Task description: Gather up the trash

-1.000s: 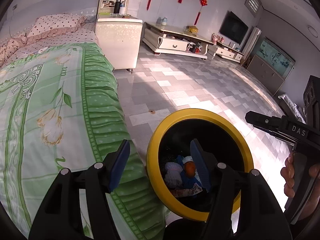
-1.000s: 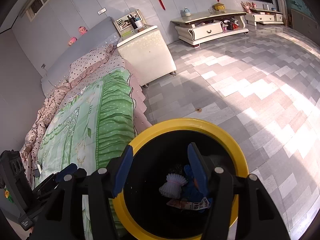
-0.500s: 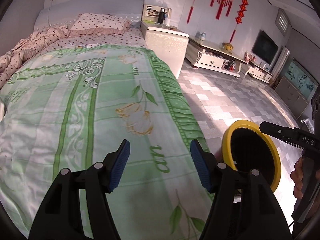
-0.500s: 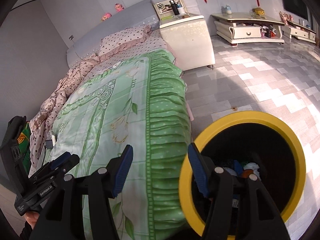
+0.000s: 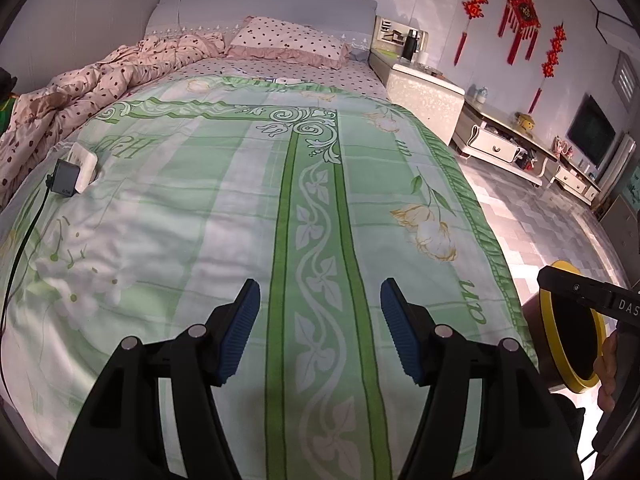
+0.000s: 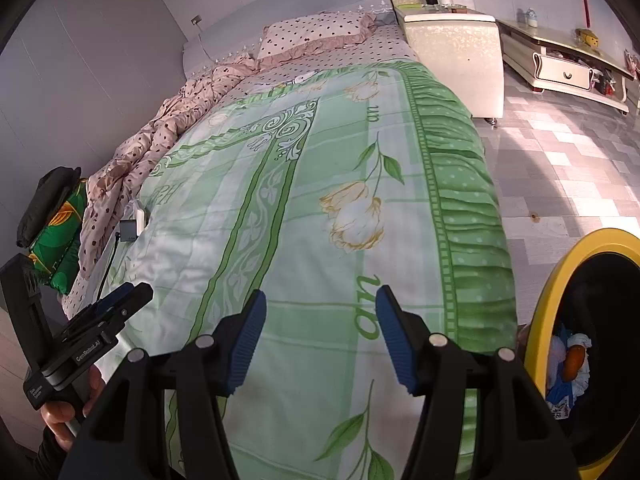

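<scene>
The bed (image 5: 248, 216), under its green floral cover, fills both views and carries nothing that plainly reads as trash; the only loose things on it are a small white box (image 5: 83, 163) and a grey charger (image 5: 64, 178) with a black cable, lying together near the far left side beside the rumpled pink dotted quilt (image 5: 80, 92). On the tiled floor (image 6: 568, 152) just beside the bed's right edge stands the yellow-rimmed bin (image 6: 538, 320), and inside it lie white, blue and orange scraps (image 6: 568, 364), so a good part of the collecting looks done. What is left, by my judgement, is to search the bed and floor for any remaining piece; none is clear from here. The left gripper (image 5: 320, 330) hangs over the foot of the bed, pointing up along its length, jaws spread wide and empty. The right gripper (image 6: 318, 332) hovers over the same end nearer the bin, likewise released, with nothing between its blue pads (image 6: 248, 338).
</scene>
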A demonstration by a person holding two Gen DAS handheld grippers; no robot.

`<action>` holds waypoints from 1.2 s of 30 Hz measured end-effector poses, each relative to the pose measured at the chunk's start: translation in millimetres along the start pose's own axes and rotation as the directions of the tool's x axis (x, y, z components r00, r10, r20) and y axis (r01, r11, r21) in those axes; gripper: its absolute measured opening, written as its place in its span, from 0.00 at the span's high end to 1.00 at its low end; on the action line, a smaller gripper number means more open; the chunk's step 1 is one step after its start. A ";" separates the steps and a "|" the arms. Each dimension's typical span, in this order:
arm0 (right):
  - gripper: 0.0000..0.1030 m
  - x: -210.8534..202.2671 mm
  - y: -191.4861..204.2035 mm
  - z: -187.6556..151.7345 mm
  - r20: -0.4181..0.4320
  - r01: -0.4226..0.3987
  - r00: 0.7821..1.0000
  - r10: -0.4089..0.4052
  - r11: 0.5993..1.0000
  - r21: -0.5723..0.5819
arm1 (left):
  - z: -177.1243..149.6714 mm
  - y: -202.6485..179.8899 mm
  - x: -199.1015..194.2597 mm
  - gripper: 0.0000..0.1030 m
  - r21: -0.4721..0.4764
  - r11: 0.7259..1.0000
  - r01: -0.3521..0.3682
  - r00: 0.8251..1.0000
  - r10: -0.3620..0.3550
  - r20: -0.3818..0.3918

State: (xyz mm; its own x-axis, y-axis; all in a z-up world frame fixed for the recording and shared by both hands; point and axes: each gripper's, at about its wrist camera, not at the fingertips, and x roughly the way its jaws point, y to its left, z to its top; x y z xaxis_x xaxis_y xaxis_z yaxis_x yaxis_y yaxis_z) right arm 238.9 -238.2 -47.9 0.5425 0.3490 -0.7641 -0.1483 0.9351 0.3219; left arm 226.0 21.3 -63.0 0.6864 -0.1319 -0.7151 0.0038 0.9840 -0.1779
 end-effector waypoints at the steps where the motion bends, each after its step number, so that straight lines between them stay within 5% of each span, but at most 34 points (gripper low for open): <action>1: 0.47 3.5 4.5 -0.8 -0.006 0.001 1.000 -0.001 1.000 -0.008 | -2.3 5.7 0.7 0.42 -0.007 1.000 -0.004 1.000 0.004 -0.004; 8: 0.47 22.6 26.7 -8.0 -0.026 0.003 1.000 -0.004 0.999 -0.049 | -16.8 30.6 9.2 0.42 -0.040 0.999 -0.031 0.999 0.030 -0.013; 11: 0.36 22.4 29.5 -11.6 0.002 0.017 1.000 -0.017 0.999 -0.050 | -21.4 36.8 6.7 0.41 -0.041 0.998 -0.052 0.999 0.053 0.013; 15: 0.27 17.2 28.7 -14.6 0.048 0.056 0.997 -0.054 0.997 -0.046 | -24.7 39.4 -4.6 0.21 -0.052 0.995 -0.084 0.993 0.088 0.080; 21: 0.10 0.2 23.9 -15.5 0.152 0.109 0.983 -0.105 0.994 -0.021 | -22.4 41.3 -22.7 0.10 -0.069 0.994 -0.081 0.986 0.090 0.142; 30: 0.08 -31.2 31.4 -22.3 0.316 0.130 0.942 -0.110 0.991 -0.043 | -23.5 30.3 -53.8 0.08 -0.077 0.994 -0.080 0.970 0.096 0.224; 36: 0.08 -56.5 38.0 -30.4 0.419 0.183 0.895 -0.149 0.982 -0.041 | -25.0 14.6 -83.2 0.08 -0.051 0.995 -0.082 0.946 0.094 0.309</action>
State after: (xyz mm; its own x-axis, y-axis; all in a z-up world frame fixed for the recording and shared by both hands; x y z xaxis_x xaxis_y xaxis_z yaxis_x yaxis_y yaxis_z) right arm 177.4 -220.6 -9.4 0.8546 0.1472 -0.4979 -0.0804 0.9849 0.1532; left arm 150.8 43.7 -22.9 0.8747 0.0045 -0.4846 -0.0895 0.9843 -0.1524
